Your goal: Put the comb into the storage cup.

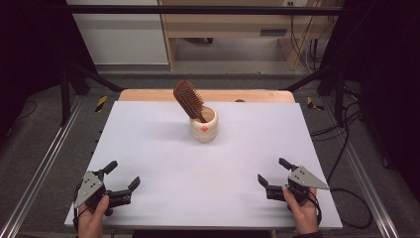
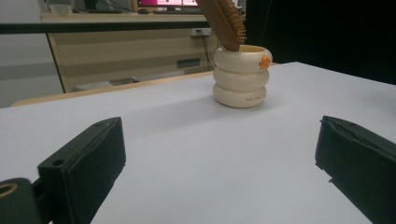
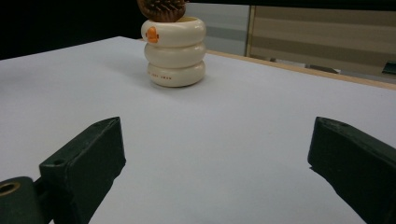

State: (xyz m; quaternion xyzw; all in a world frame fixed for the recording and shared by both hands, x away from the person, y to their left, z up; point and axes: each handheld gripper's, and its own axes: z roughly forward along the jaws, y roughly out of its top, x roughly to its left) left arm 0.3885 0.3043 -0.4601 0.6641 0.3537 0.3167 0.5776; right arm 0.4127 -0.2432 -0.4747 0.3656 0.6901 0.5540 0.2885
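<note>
From above, the brown wooden bristle hairbrush (image 1: 189, 100) leans whole in the cream ringed ceramic cup (image 1: 204, 128) (cropped in gripper views), while left gripper (image 1: 124, 179) and right gripper (image 1: 271, 171) gape wide, empty.

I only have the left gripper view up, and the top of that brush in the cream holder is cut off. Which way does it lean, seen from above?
Observer: In the high view the hairbrush stands handle-down in the cream holder, and its head tips up toward the table's far left.
Operator: Where is the other gripper?
Observer: The right gripper rests near the table's near right corner, held in a hand, jaws spread wide apart with nothing between them.
Operator: And mine, relative to the holder?
Observer: The left gripper sits near the near left corner, also open, and the holder stands well beyond both, about midway between them toward the far edge.
</note>
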